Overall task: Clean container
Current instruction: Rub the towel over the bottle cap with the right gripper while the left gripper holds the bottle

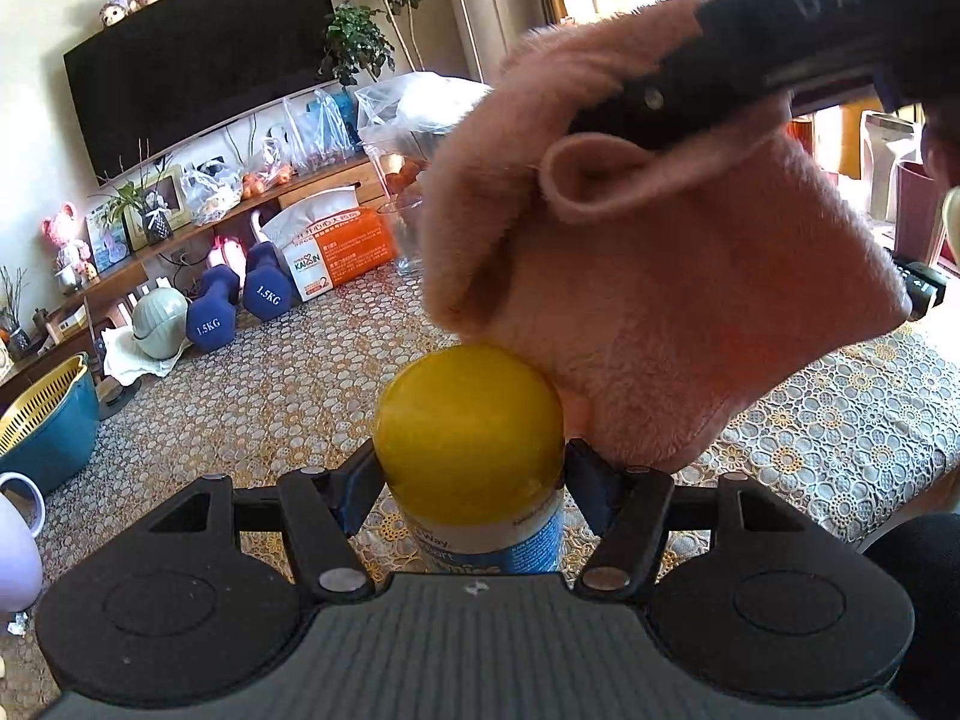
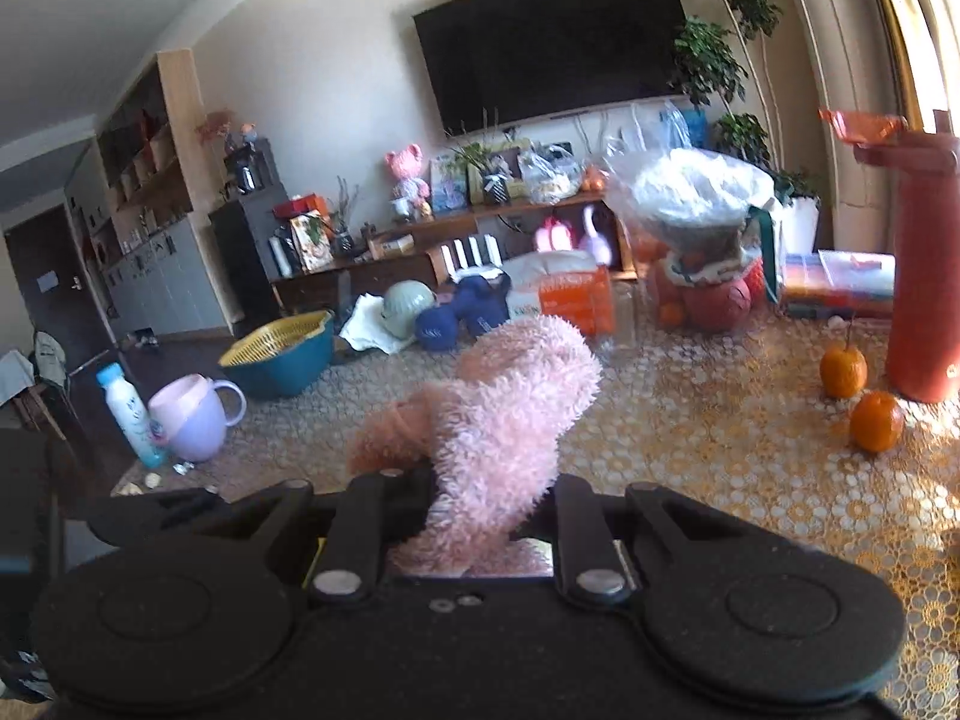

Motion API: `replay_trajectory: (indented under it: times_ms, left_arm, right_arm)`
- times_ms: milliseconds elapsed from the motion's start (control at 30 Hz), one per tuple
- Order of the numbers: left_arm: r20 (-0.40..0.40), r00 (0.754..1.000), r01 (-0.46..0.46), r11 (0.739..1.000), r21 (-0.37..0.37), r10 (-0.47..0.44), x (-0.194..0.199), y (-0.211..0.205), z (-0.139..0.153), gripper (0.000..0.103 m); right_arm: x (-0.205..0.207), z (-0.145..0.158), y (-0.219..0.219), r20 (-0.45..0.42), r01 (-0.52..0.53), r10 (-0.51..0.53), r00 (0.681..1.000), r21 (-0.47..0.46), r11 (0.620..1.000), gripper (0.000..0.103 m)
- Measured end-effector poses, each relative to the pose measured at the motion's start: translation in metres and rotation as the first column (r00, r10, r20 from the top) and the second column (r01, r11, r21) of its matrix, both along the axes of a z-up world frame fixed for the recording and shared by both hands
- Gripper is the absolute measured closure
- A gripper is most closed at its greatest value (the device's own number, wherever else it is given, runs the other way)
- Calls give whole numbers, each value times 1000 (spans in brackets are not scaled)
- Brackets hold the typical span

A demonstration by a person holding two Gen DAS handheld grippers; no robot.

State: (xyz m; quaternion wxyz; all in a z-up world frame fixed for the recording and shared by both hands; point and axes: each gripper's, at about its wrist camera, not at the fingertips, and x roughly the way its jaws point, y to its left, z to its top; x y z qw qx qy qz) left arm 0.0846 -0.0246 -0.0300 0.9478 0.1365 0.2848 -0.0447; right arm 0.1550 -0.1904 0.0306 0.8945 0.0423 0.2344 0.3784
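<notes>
While the left claw [image 1: 471, 468] pinches the yellow-lidded bottle [image 1: 474, 450] upright over the bench [image 1: 840, 420], the right claw [image 2: 474, 516] pinches a pink cloth [image 1: 660, 312] that touches the lid's far right edge. Wiping step in hand, likely early; next move calls for rubbing the cloth across lid and sides with the bottle held steady.

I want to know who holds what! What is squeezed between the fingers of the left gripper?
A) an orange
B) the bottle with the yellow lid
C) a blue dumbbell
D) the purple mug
B: in the left wrist view the left gripper has its fingers pressed on both sides of the bottle with the yellow lid, while the pink cloth touches the lid from the right.
</notes>
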Motion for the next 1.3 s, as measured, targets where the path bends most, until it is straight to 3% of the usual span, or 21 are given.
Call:
replay_trajectory:
  times_ms: [133, 233, 367, 667, 867, 933, 1067, 1300]
  left_arm:
    - [11, 1000, 14, 999, 43, -14, -3, -7, -1, 38]
    - [18, 999, 25, 997, 74, -26, -4, -11, -2, 38]
    - [23, 999, 30, 996, 85, -32, -2, -13, -3, 38]
    - [48, 997, 53, 990, 129, -59, -1, -19, -7, 38]
    - [49, 996, 62, 989, 138, -69, -4, -23, -7, 39]
    - [54, 995, 68, 986, 155, -78, -6, -25, -9, 39]
    - [60, 994, 80, 983, 167, -91, -8, -31, -9, 39]
    - [70, 990, 107, 973, 207, -124, -11, -42, -12, 39]
  right_arm:
    - [-12, 12, 24, 33, -121, 120, 992, 10, 993, 87]
    - [-12, 6, 38, 54, -134, 135, 989, -34, 990, 86]
    - [0, -2, 38, 63, -68, 73, 995, -73, 995, 86]
    - [33, -45, 12, -77, 26, -35, 996, -109, 994, 86]
    - [20, -69, 6, -1, 77, -80, 997, -274, 959, 86]
    - [16, -68, -1, 24, 96, -93, 995, -290, 952, 86]
    - [10, -49, -14, 59, 105, -94, 994, -218, 970, 84]
    - [-9, -14, -10, 39, -48, 48, 998, -17, 999, 81]
